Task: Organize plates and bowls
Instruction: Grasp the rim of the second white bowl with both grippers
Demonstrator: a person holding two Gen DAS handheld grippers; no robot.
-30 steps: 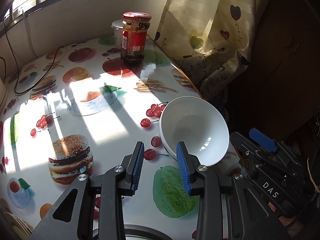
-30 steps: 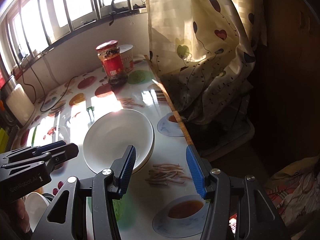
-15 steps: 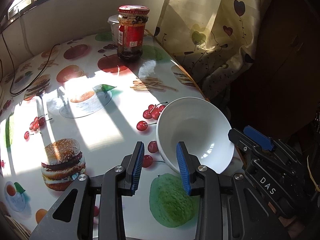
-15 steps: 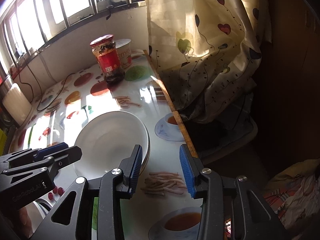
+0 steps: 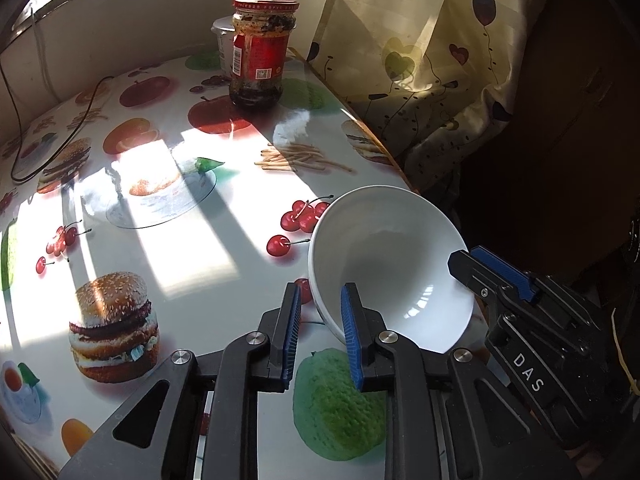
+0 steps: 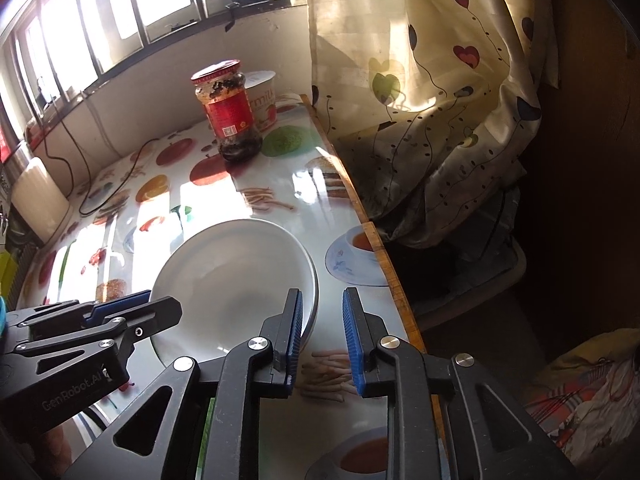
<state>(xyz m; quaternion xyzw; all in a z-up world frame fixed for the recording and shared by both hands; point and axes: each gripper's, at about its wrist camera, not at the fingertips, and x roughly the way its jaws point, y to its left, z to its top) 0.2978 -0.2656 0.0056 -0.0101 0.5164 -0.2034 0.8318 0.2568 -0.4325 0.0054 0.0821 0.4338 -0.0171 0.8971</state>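
Surface: a table (image 5: 224,264) covered by a glossy cloth printed with burgers, cherries and fruit is seen, lit in stripes by sun from the window.
Bowls: a white bowl (image 5: 392,264) is tilted up near the table's right edge; in the right wrist view it is seen nested in a second white bowl (image 6: 313,300), of which only the rim edge shows.
Left gripper (image 5: 320,334): its jaws have just been closing; the bowl's near rim is straddled, one blue pad inside and one outside. Whether the pads press on the rim cannot be told.
Right gripper (image 6: 321,334): its jaws have just been closing to a narrow gap; the bowls' right rim lies just beside the left pad, and it cannot be told whether it sits between the pads.
Background: a red-labelled jar (image 5: 262,50) with a red lid stands at the far end, a white cup (image 6: 264,100) just behind it.
Side: a heart-patterned curtain (image 6: 420,80) hangs beside the table edge.
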